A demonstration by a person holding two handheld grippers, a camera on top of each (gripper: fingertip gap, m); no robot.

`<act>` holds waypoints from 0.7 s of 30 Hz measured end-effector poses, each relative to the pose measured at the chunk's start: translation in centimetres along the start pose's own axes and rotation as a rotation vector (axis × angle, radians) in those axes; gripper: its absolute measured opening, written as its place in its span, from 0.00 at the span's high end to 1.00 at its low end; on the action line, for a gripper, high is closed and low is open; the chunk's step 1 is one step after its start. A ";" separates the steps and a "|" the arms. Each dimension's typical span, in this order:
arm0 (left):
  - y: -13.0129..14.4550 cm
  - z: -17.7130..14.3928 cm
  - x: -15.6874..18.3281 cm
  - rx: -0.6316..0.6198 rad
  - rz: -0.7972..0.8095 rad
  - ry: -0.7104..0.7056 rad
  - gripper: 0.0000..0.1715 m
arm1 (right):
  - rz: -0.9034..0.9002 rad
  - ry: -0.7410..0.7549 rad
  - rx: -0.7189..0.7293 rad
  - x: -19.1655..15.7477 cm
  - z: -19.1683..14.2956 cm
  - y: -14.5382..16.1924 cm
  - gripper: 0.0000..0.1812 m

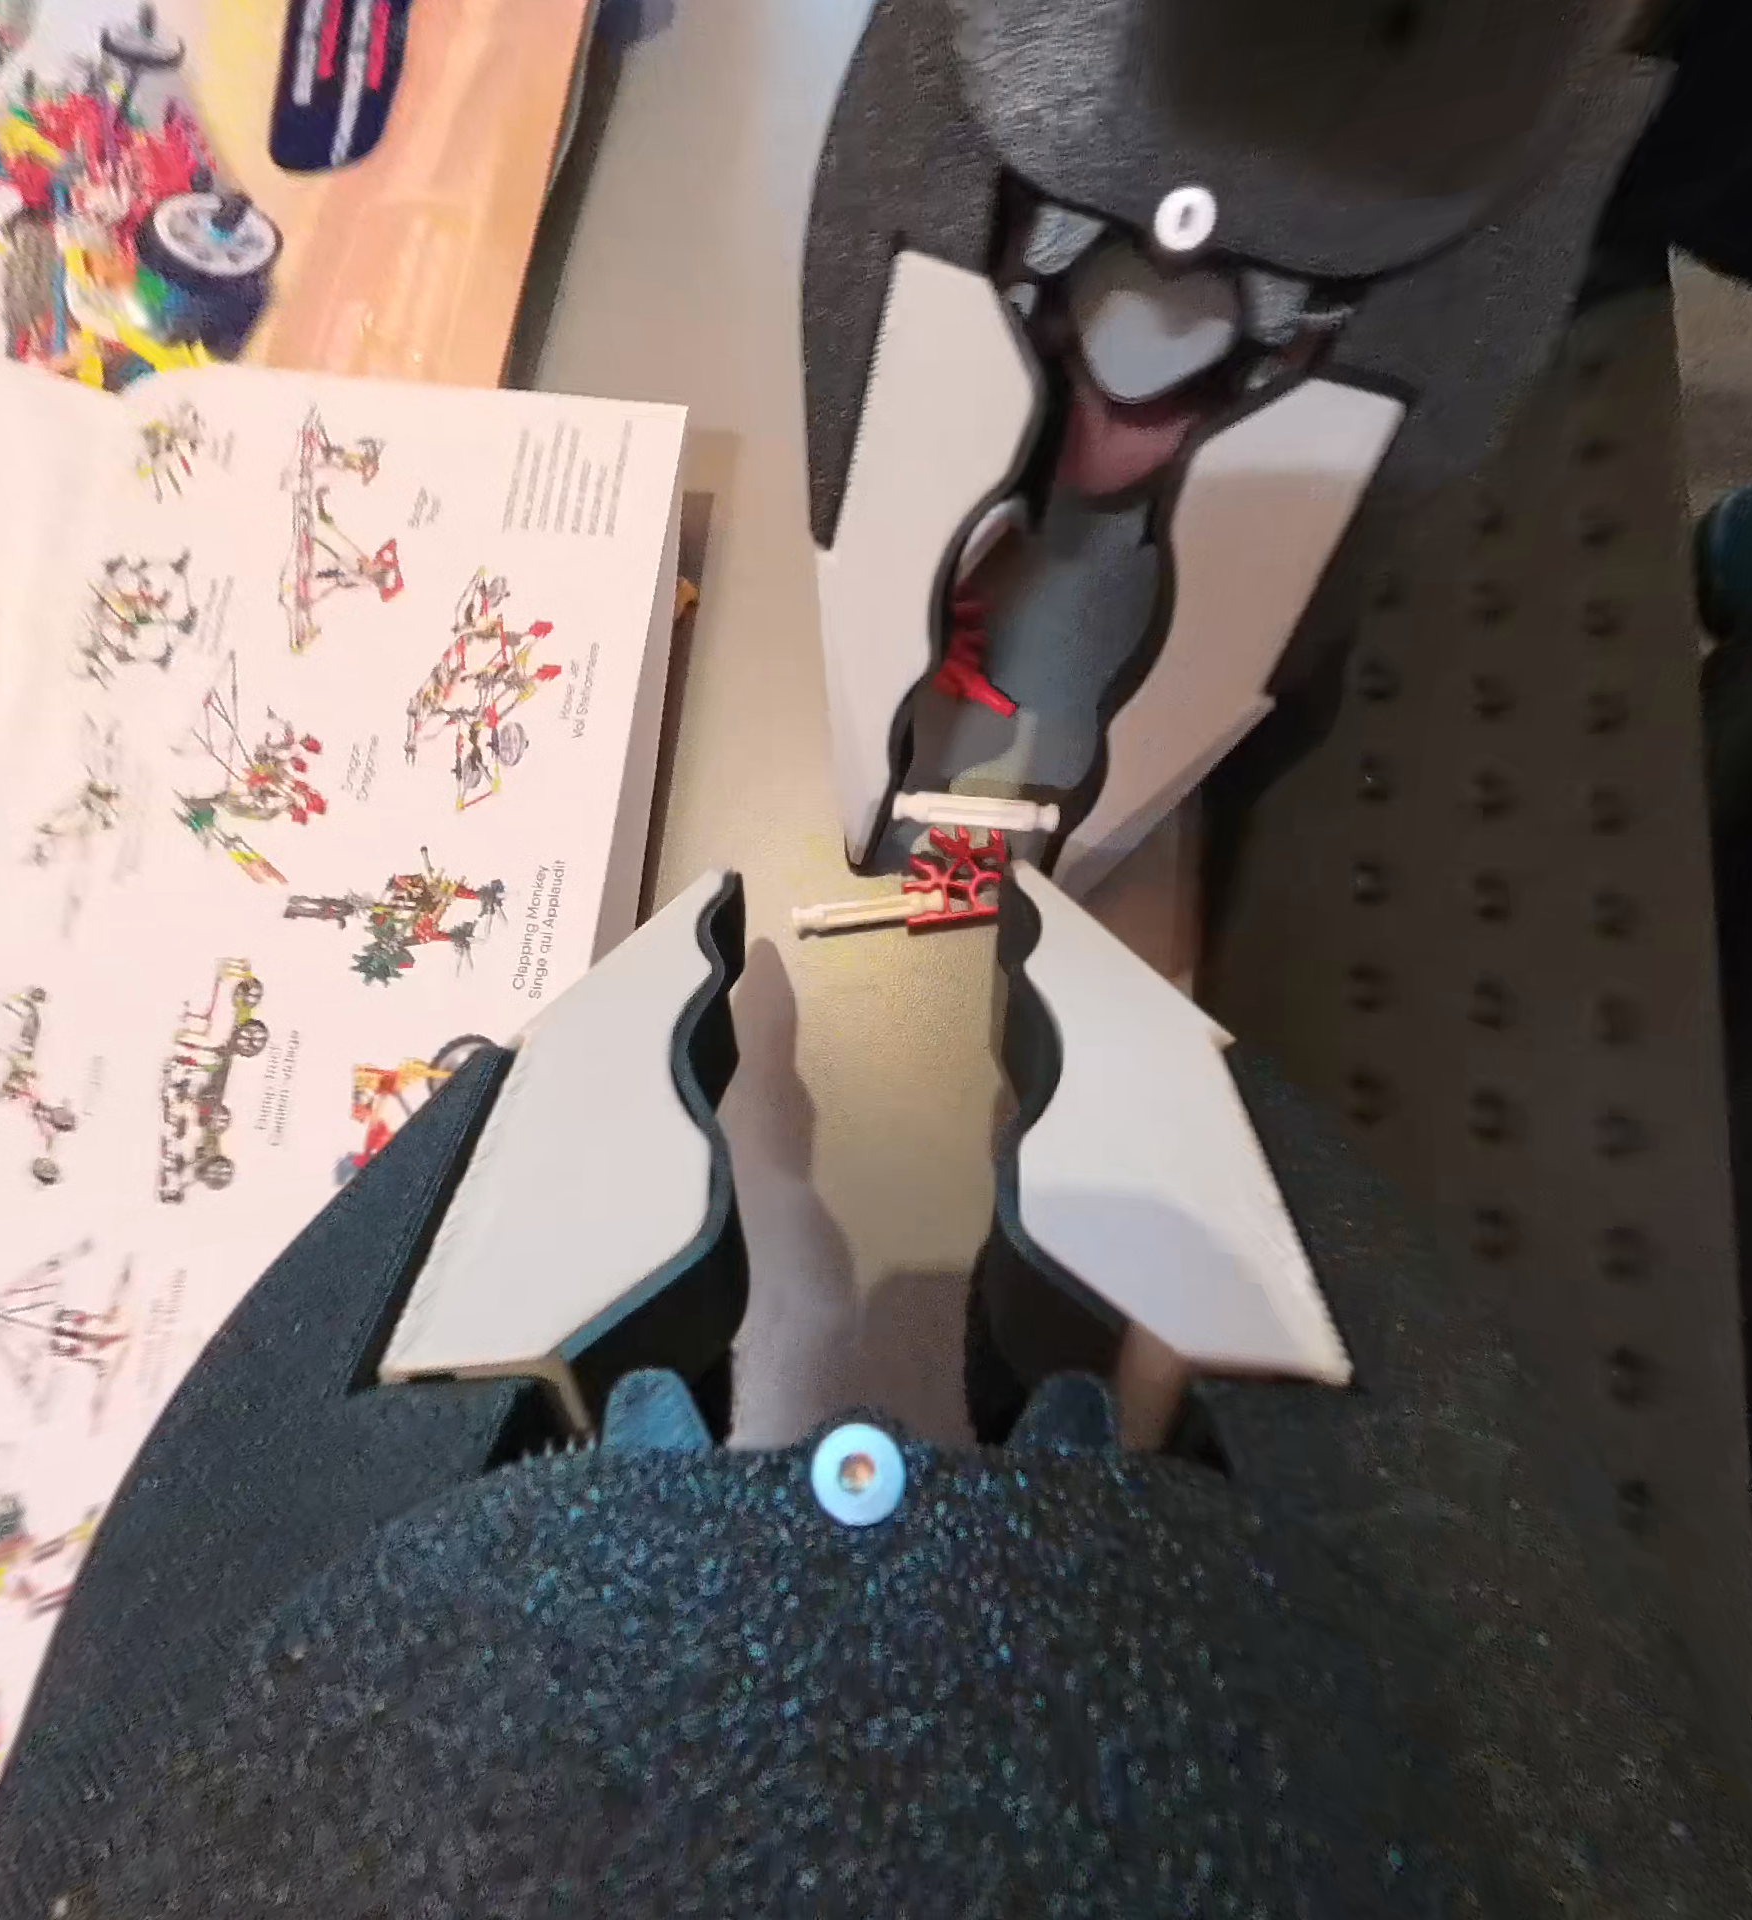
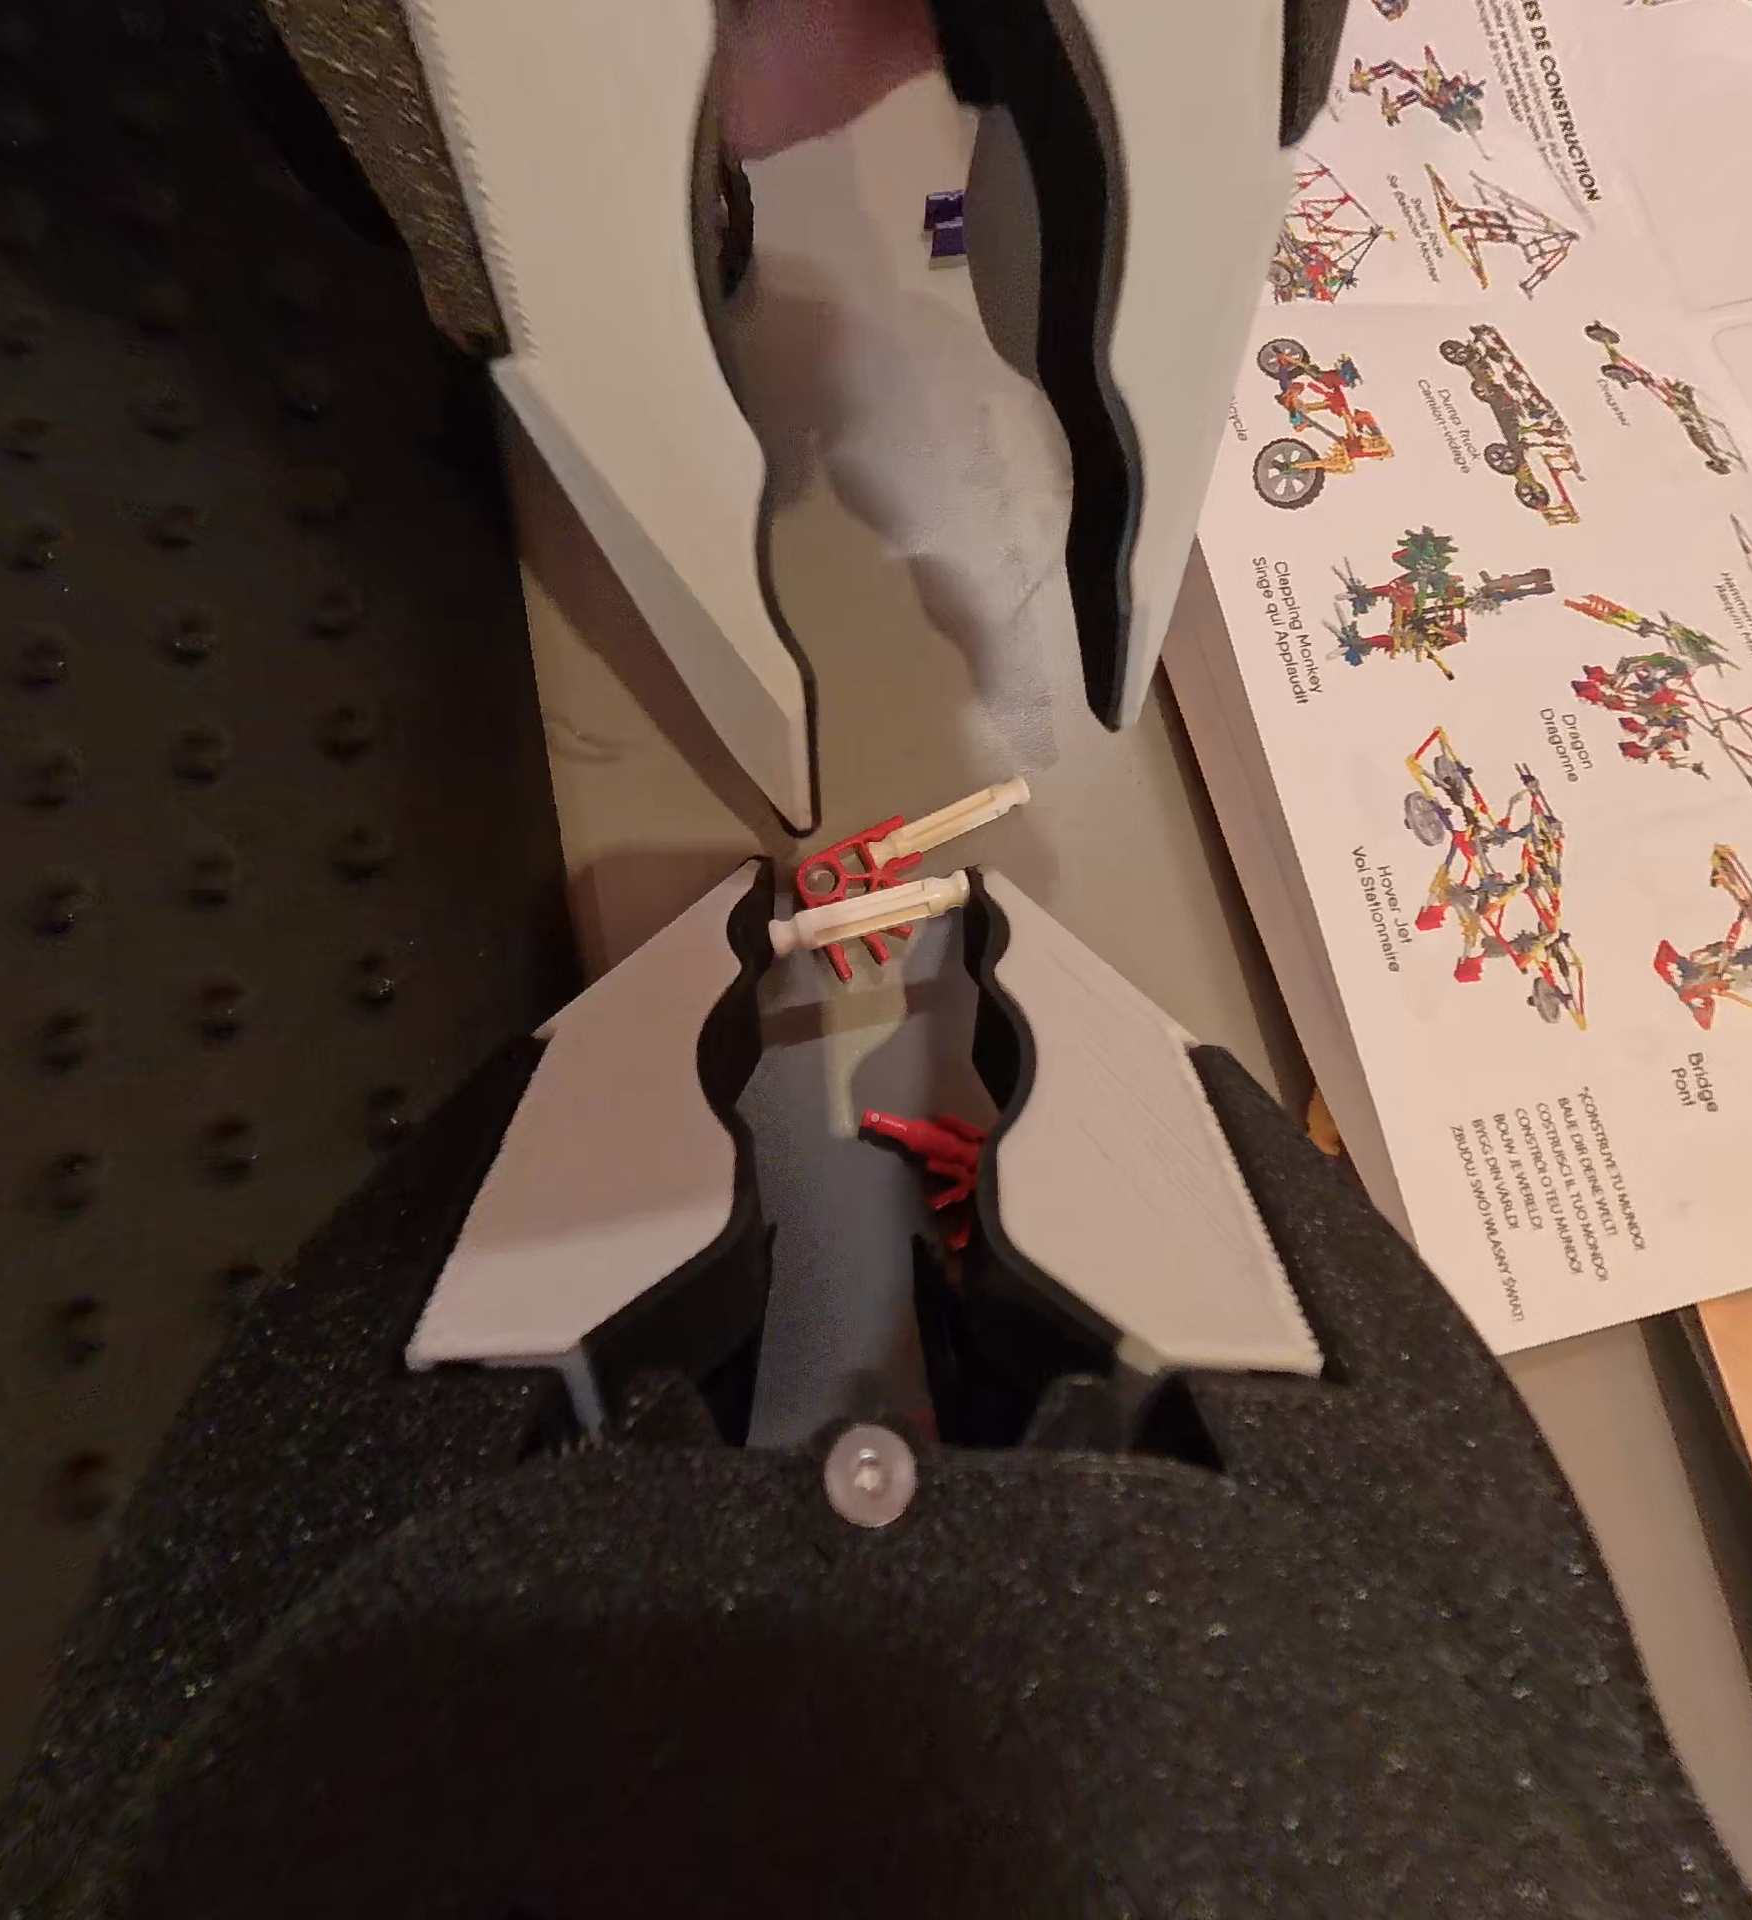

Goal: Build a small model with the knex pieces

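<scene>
Two close wrist views facing each other, looking steeply down, sharing the red-and-white toy parts (image 1: 939, 878) between them.

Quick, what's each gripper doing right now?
Left gripper: open, holding nothing.
Right gripper: closed on the white rod, pinched end to end.

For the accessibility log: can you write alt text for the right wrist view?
The right gripper holds a white rod crosswise between its fingertips, over a red connector bearing a second white rod. The left gripper faces it, open, with a printed model sheet alongside.
</scene>
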State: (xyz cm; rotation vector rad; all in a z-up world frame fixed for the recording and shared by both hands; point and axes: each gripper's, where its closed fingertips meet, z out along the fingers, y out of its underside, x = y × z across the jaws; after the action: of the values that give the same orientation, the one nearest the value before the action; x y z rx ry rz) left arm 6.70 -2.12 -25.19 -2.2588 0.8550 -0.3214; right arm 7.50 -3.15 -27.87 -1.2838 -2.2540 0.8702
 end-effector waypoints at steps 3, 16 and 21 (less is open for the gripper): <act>1.7 1.2 0.2 -0.094 -0.031 0.003 0.70 | 0.002 0.002 0.004 0.0 0.0 0.0 0.80; 1.9 1.8 0.1 -0.063 -0.039 -0.108 0.72 | 0.008 -0.013 0.017 -0.1 -0.1 0.1 0.80; 2.0 1.7 -0.2 -0.048 -0.022 -0.121 0.80 | 0.011 -0.029 0.019 -0.3 -0.5 0.3 0.80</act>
State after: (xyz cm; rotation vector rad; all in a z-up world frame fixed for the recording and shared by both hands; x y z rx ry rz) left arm 6.38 -2.19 -27.79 -2.3078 0.7833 -0.1733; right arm 8.07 -3.13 -27.73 -1.2842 -2.2577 0.9173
